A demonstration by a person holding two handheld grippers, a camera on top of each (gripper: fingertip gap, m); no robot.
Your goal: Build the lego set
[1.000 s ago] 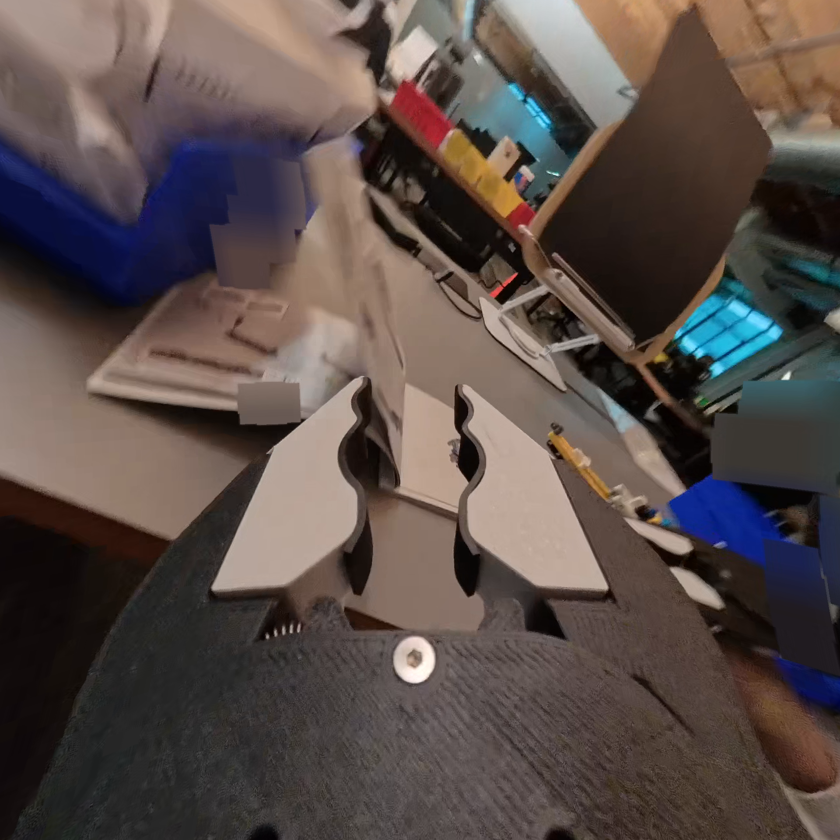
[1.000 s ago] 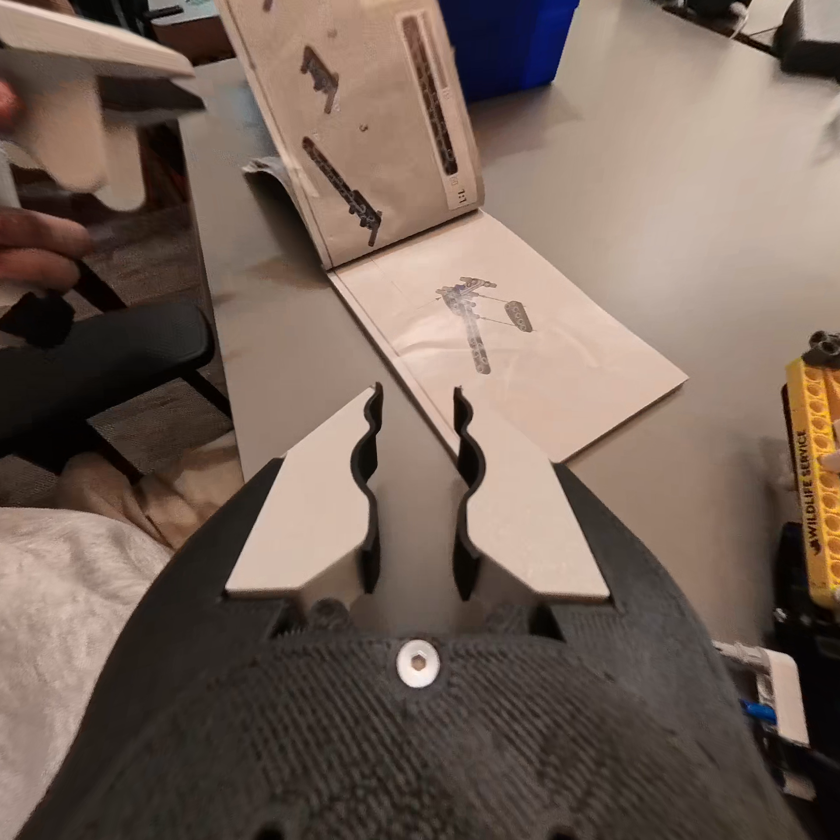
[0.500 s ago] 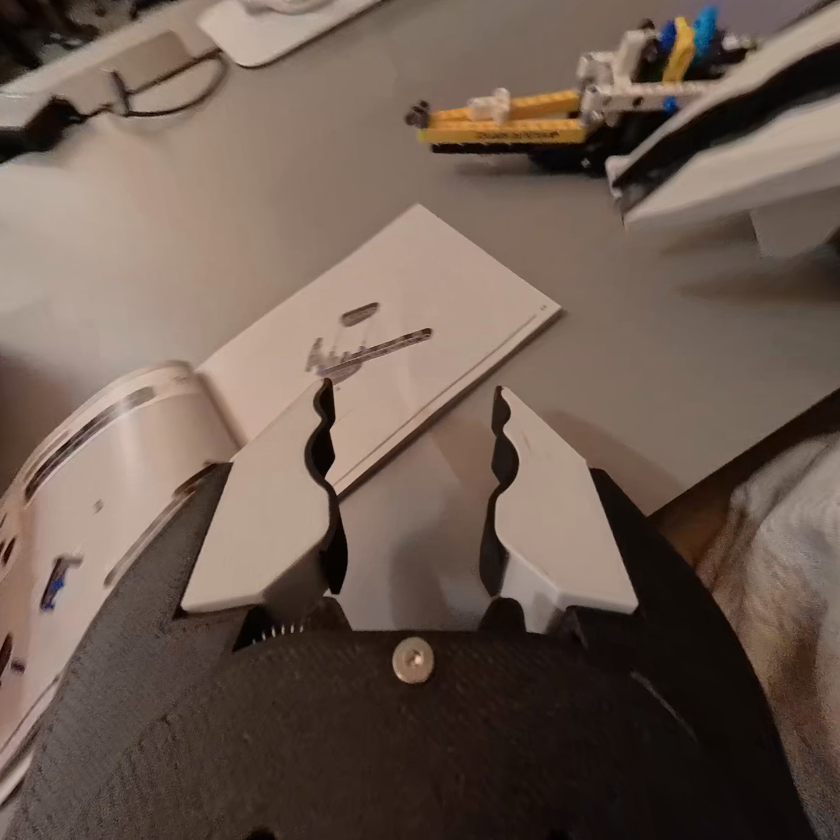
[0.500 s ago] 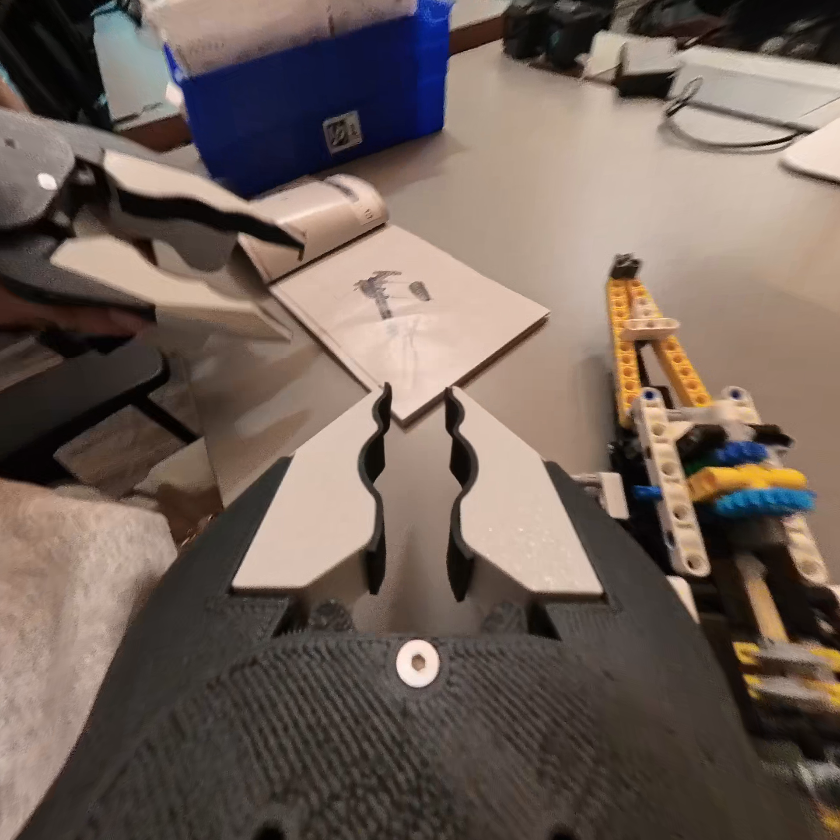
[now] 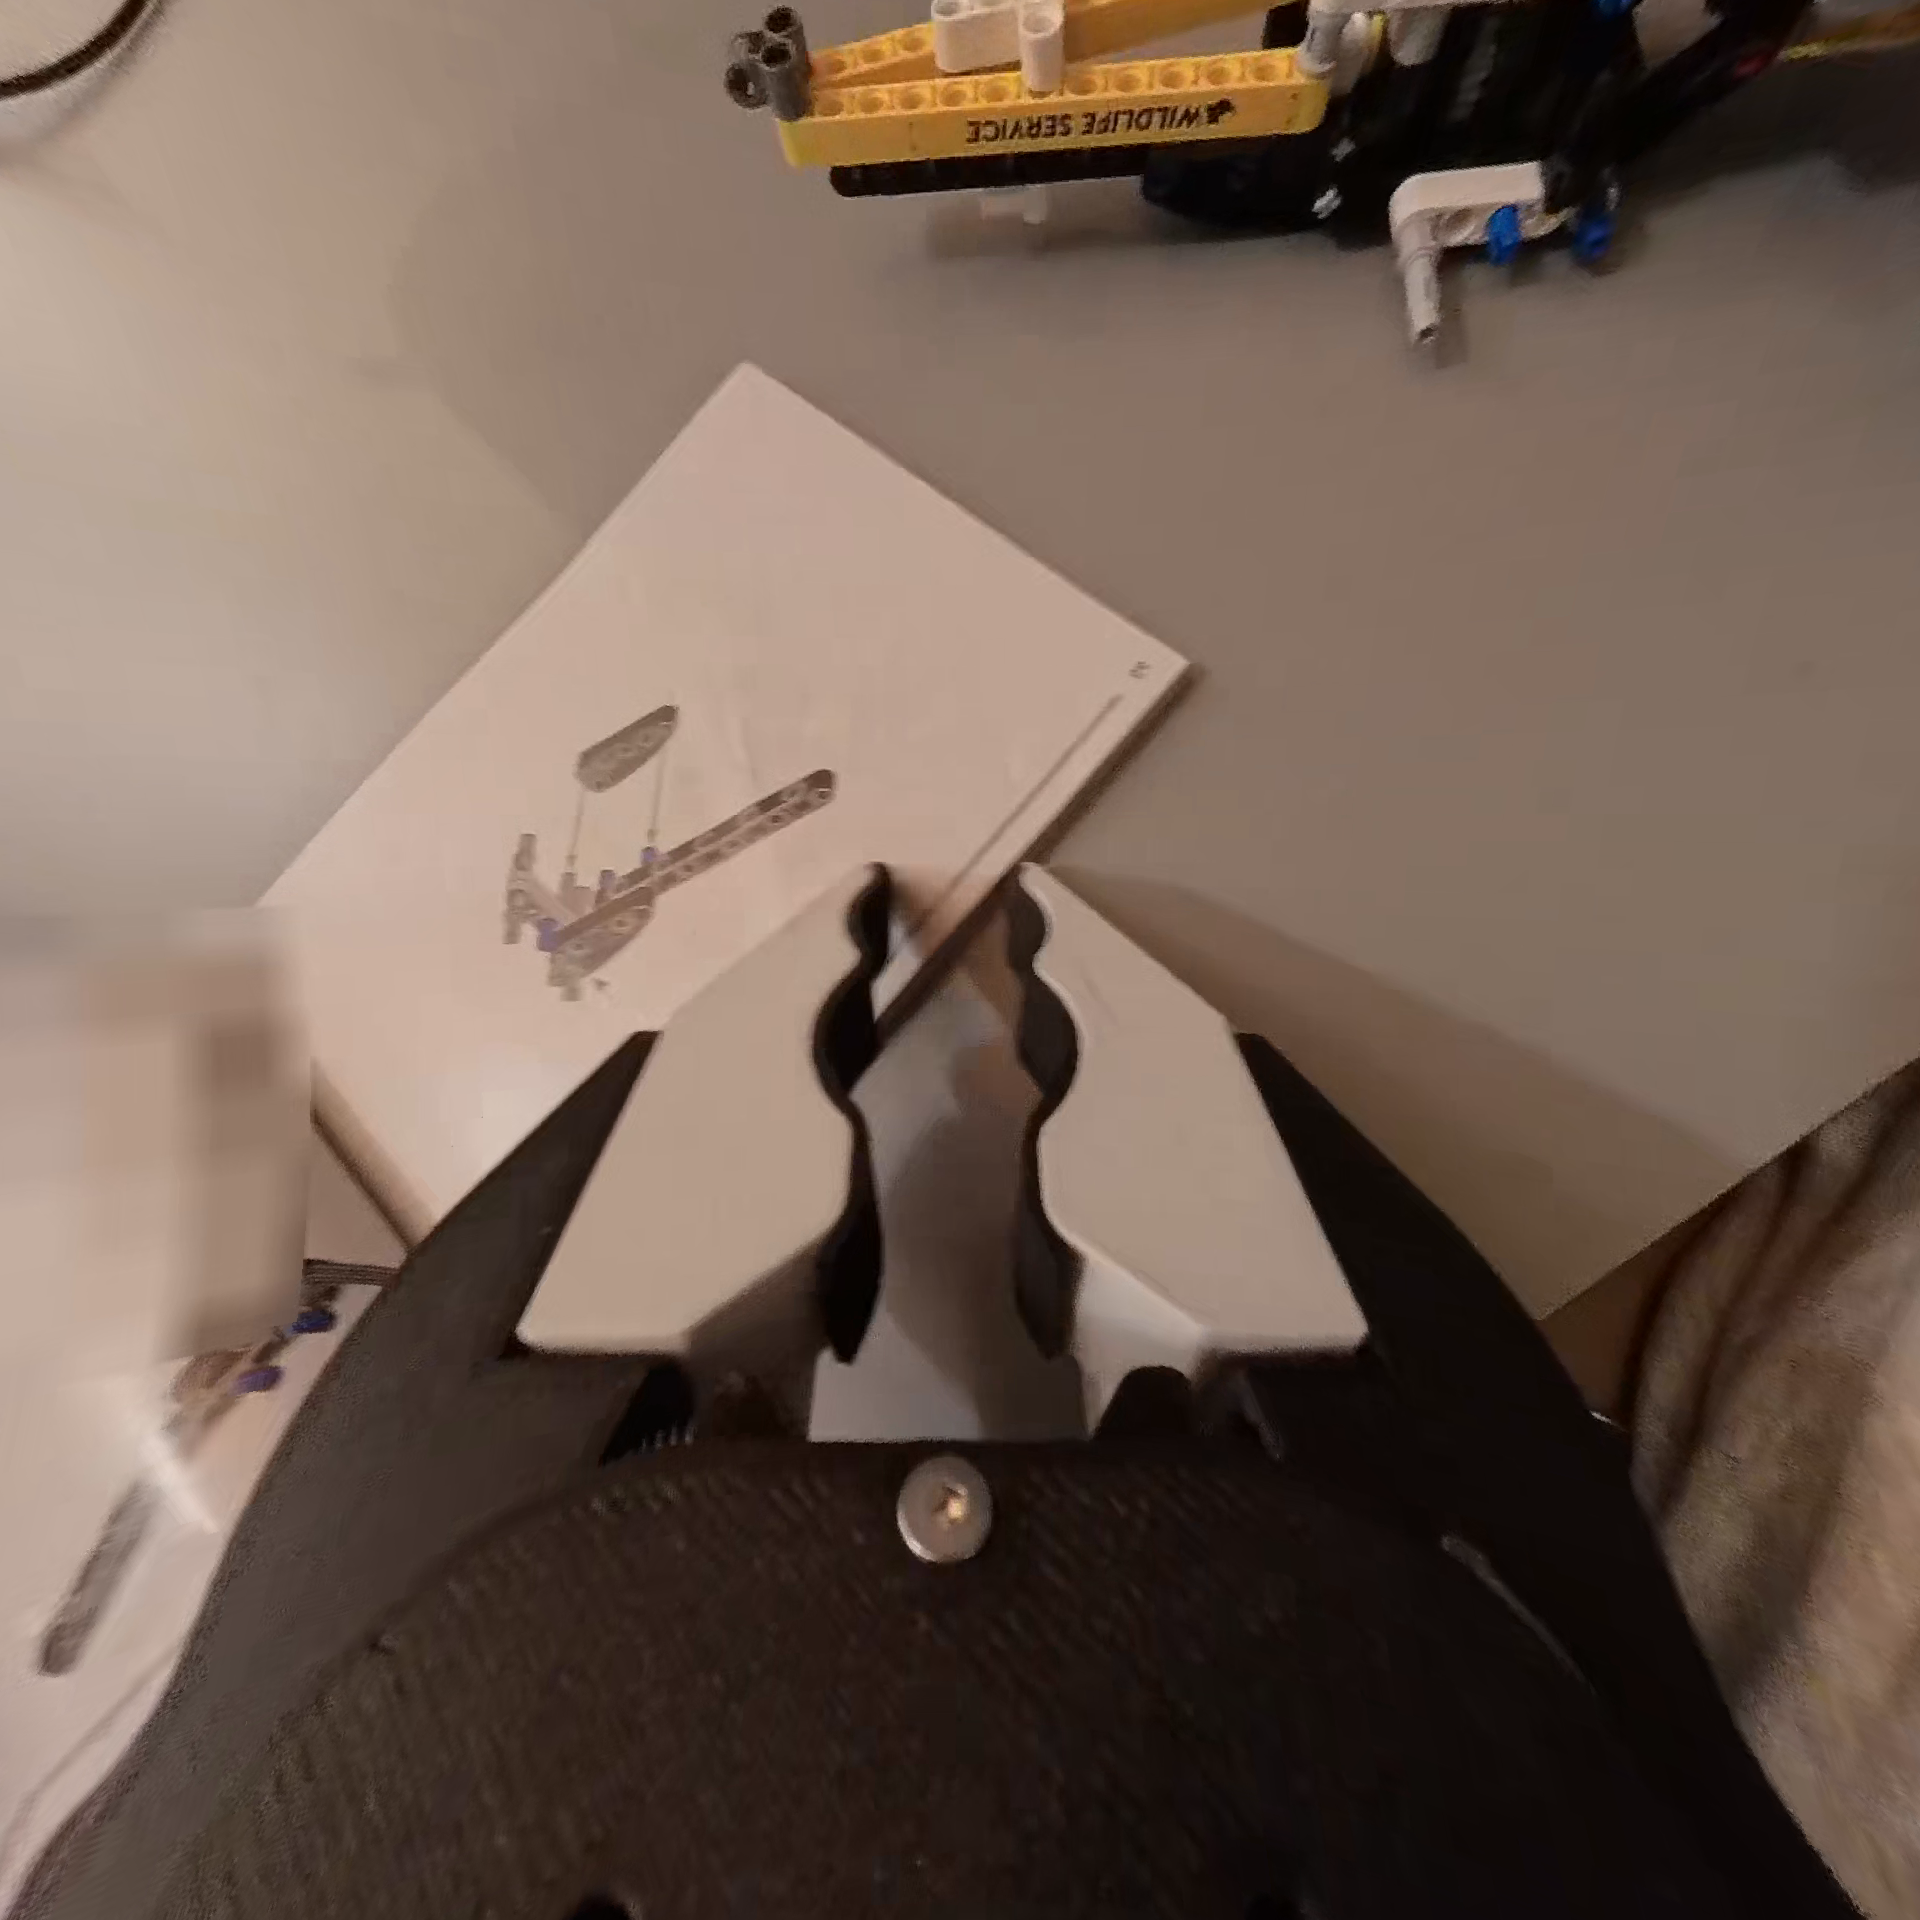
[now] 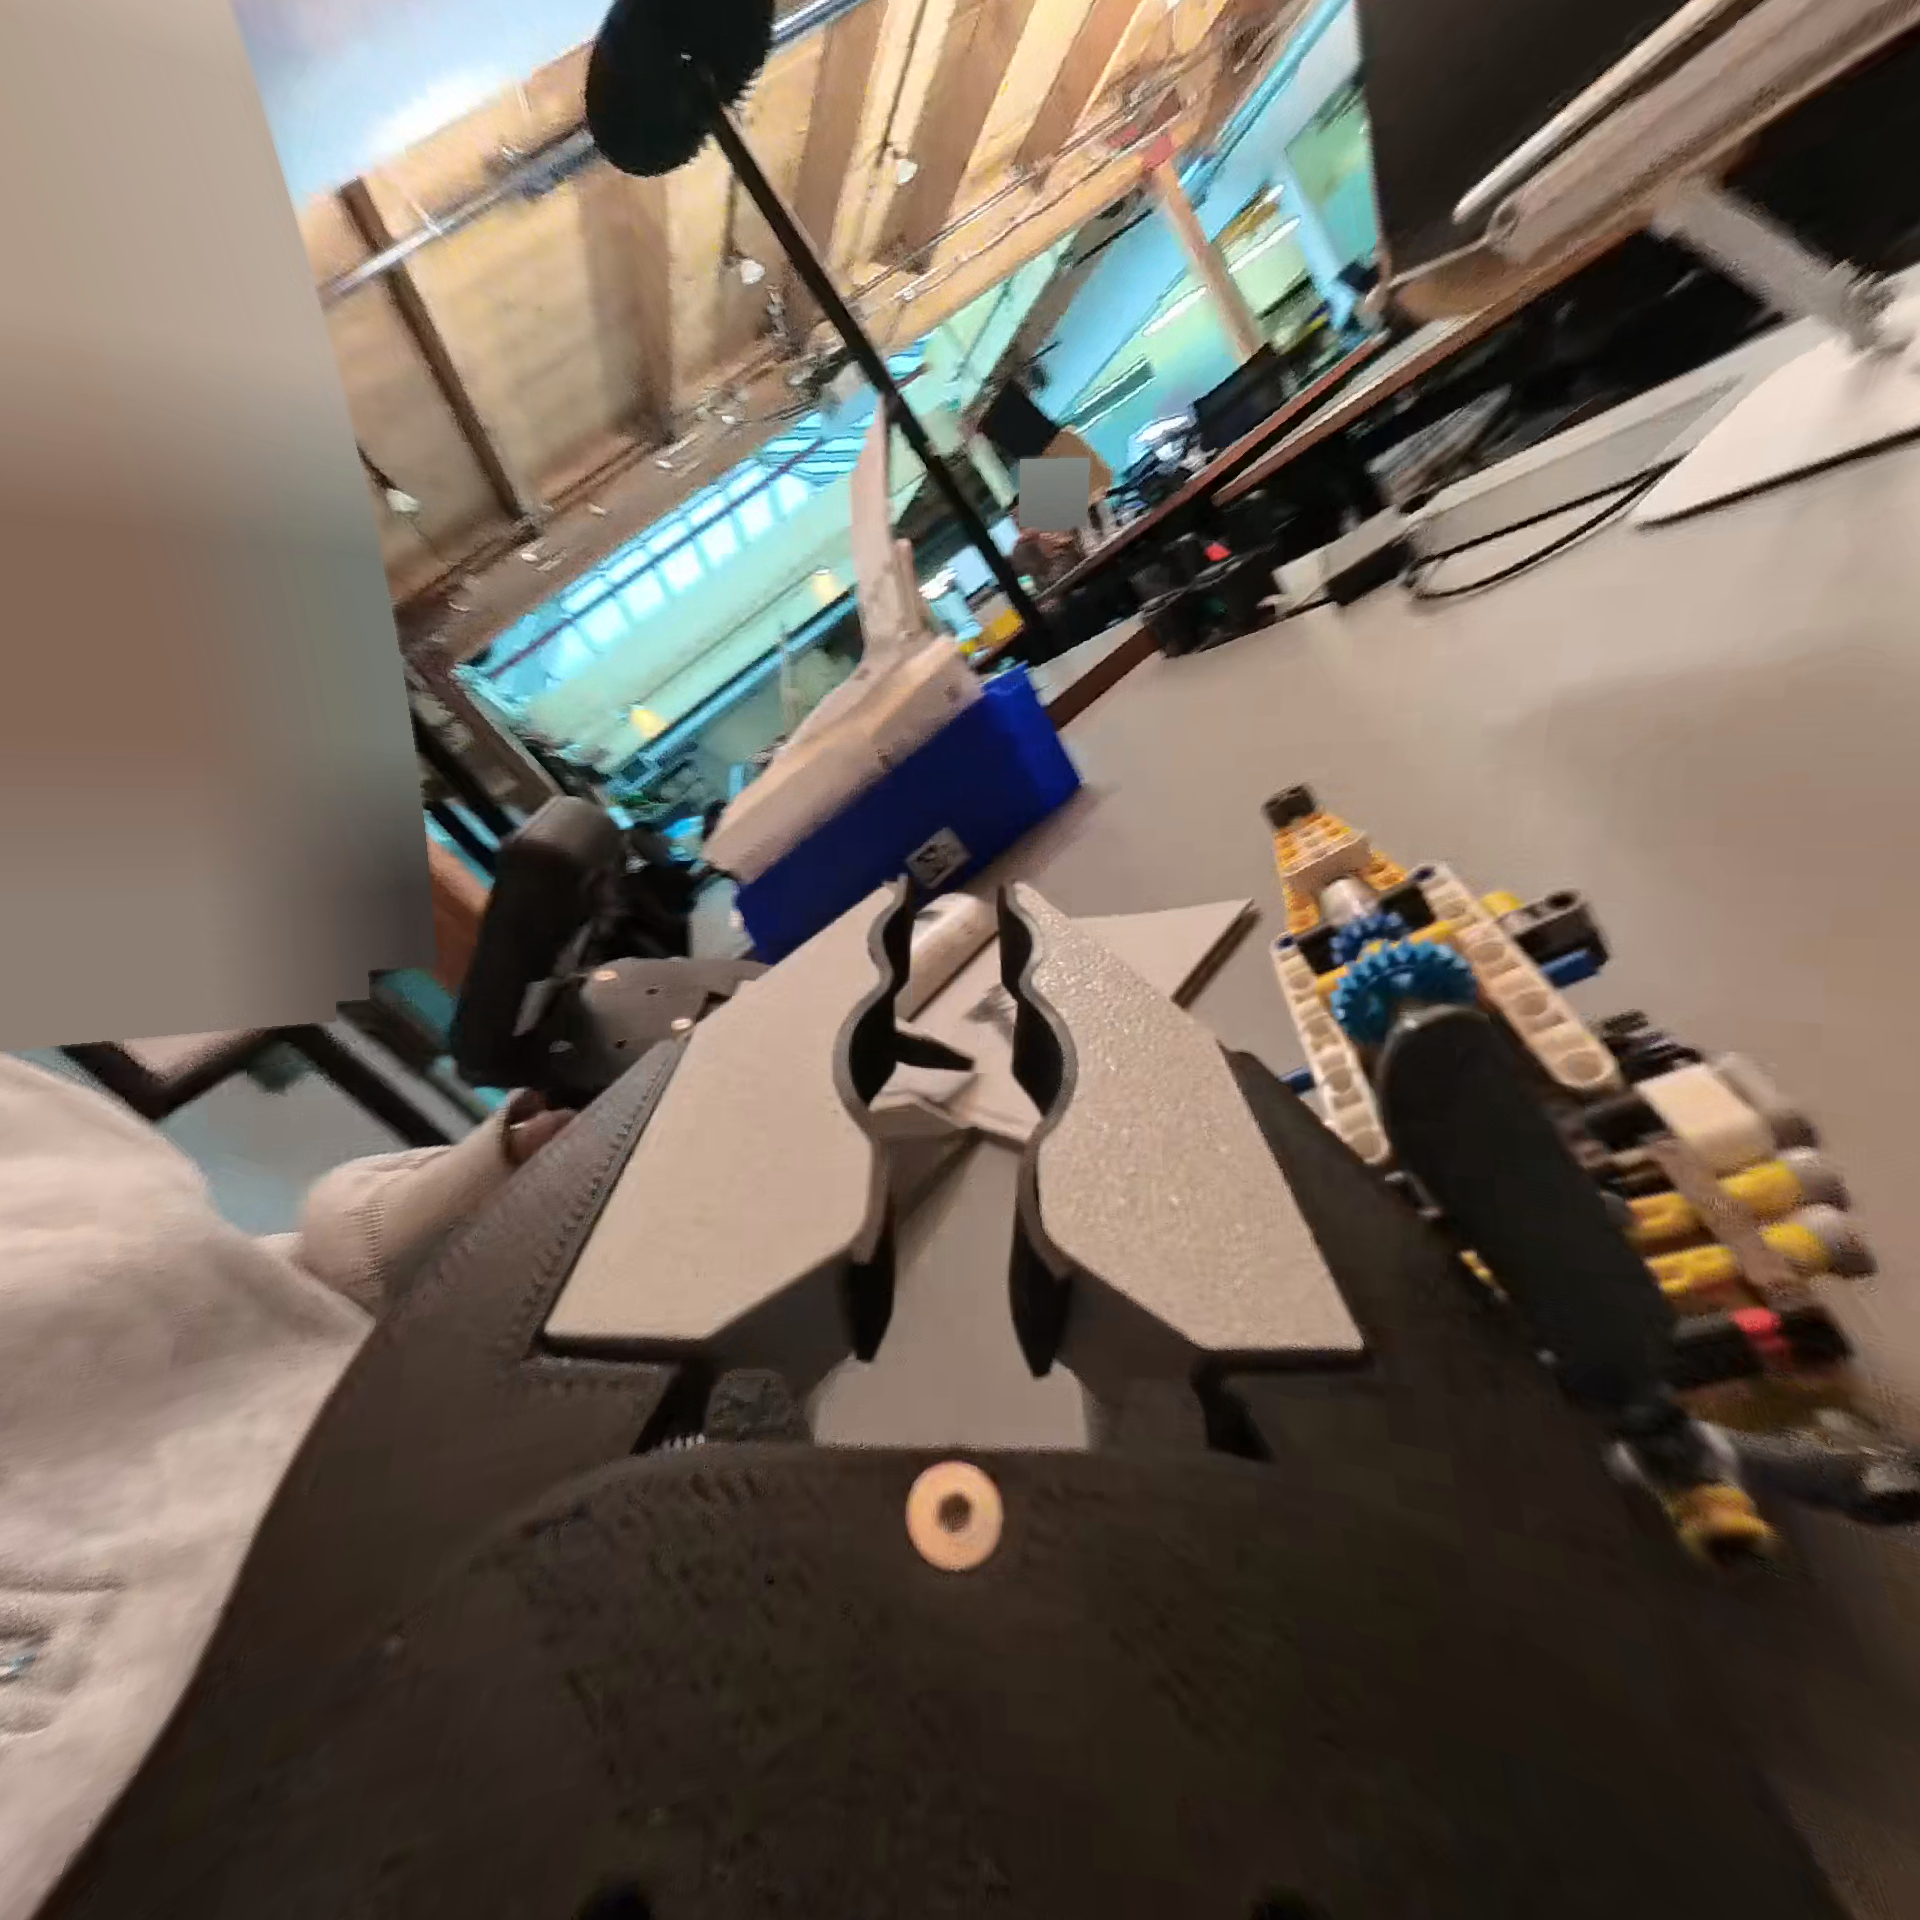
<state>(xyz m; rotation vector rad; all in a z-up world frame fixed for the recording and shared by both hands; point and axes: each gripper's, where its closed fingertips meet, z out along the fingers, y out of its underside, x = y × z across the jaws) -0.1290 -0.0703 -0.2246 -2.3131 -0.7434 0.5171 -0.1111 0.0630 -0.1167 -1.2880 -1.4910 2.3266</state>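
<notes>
The part-built lego model (image 5: pixel 1049 114), a yellow beam on a black, white and blue body, lies on the grey table at the top right of the left wrist view. It also shows close on the right in the right wrist view (image 6: pixel 1455 1039). An open instruction booklet (image 5: pixel 748 727) lies flat in front of it. My left gripper (image 5: pixel 951 878) hovers over the booklet's near edge, jaws a narrow gap apart and empty. My right gripper (image 6: pixel 954 904) is low beside the model, jaws a narrow gap apart and empty.
A blue bin (image 6: pixel 935 821) with white bags stands behind the booklet (image 6: pixel 1174 935). The table edge (image 5: pixel 1558 1195) runs at the lower right, with light cloth beyond it. A curled, blurred page (image 5: pixel 156 1143) is at the left. A monitor stand and cables (image 6: pixel 1507 540) sit far right. My right fingertips sit around 20 centimetres from my left ones.
My left gripper has dropped closer to the booklet's edge and its jaws have narrowed. My right gripper has tilted up from looking down at the table to looking level across it.
</notes>
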